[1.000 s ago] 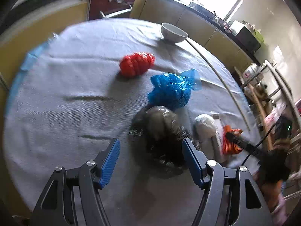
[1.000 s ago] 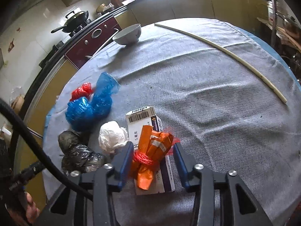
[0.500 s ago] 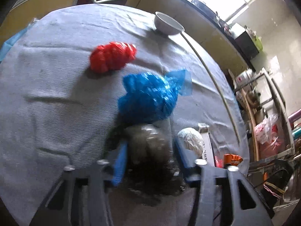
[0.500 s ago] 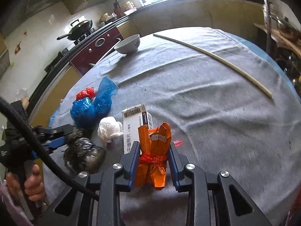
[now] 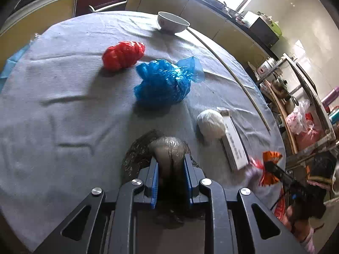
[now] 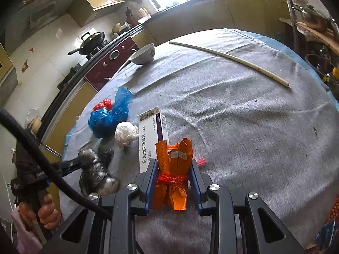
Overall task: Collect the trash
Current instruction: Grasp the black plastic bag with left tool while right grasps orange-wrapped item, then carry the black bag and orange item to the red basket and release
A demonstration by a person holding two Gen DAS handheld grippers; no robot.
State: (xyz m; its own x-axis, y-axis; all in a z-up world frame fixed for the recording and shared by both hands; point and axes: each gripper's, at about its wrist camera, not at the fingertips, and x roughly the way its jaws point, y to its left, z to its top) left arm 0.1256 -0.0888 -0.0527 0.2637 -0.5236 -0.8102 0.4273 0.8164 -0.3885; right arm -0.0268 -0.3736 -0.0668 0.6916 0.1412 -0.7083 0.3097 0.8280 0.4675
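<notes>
My left gripper point(image 5: 170, 165) is shut on a crumpled dark plastic bag point(image 5: 167, 148) near the table's front edge; the same bag point(image 6: 95, 169) shows in the right wrist view. My right gripper point(image 6: 174, 167) is shut on an orange wrapper bundle point(image 6: 173, 163) tied with red string, lifted just off the cloth. Still on the grey tablecloth point(image 5: 63, 105) lie a red bag point(image 5: 122, 54), a blue bag point(image 5: 163, 82), a white wad point(image 5: 210, 122) and a white medicine box point(image 6: 151, 135).
A white bowl point(image 5: 172, 22) stands at the table's far edge and a long pale stick point(image 6: 231, 58) lies across the far right. Kitchen counters and a stove ring the table. A hand point(image 6: 45, 210) holds the left gripper's handle.
My left gripper moved forward over the dark bag and shut on it. My right gripper closed fully on the orange bundle and drew it back off the medicine box.
</notes>
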